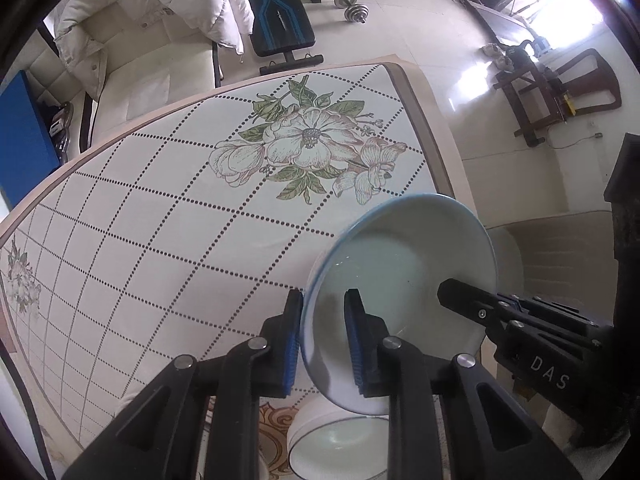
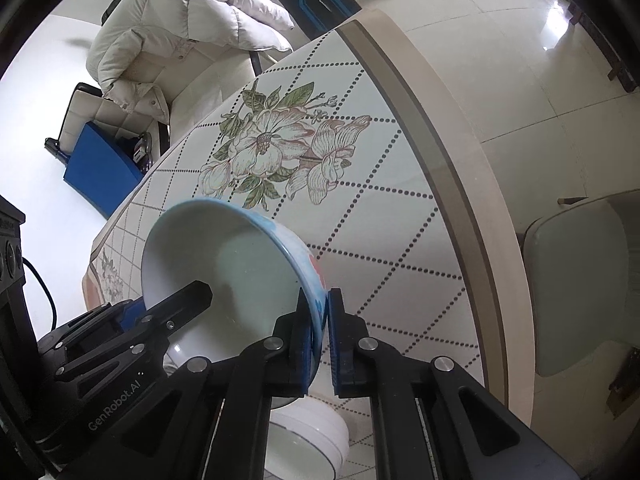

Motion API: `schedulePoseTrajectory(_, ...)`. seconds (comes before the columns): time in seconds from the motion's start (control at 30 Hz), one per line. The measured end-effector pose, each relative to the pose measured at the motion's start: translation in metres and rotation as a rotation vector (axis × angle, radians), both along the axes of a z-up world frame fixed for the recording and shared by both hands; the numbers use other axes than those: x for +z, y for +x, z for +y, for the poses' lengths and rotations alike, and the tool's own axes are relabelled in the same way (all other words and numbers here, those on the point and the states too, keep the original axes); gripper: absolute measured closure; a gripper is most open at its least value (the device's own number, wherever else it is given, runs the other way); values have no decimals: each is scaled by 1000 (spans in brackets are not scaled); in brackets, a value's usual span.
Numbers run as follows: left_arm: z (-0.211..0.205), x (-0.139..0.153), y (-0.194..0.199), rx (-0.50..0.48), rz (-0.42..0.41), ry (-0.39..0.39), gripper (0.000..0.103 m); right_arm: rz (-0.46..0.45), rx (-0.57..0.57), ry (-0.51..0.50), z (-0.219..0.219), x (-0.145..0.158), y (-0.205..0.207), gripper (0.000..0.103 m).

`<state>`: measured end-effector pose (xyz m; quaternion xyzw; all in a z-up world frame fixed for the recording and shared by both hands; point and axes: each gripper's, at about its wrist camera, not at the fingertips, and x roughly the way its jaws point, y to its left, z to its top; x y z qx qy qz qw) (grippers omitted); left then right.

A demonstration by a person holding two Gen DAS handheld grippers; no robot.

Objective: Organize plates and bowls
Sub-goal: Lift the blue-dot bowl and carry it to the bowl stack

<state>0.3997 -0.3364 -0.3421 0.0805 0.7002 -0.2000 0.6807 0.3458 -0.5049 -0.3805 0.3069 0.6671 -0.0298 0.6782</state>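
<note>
My left tongs (image 1: 324, 340) are clamped on one side of the blue-rimmed bowl (image 1: 400, 280). My right tongs (image 2: 318, 340) are clamped on its other side. I hold the bowl tipped up in the air above the flowery tabletop (image 1: 160, 220). A white bowl (image 1: 340, 444) sits on the tabletop right under it.

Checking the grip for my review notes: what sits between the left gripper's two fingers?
The blue-rimmed bowl's wall, clamped by the left gripper, one pad inside, one outside. The left wrist view shows it.
</note>
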Motion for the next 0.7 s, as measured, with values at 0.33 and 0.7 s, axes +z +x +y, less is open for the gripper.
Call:
schedulePoseTrajectory(0.33, 35, 29, -67, -17, 7, -29, 84, -32, 2, -7, 27, 44, -72, 95)
schedulePoseTrajectory(0.7, 66, 7, -124, -3, 83, -14, 84, 12, 47, -21, 71, 34, -139, 95)
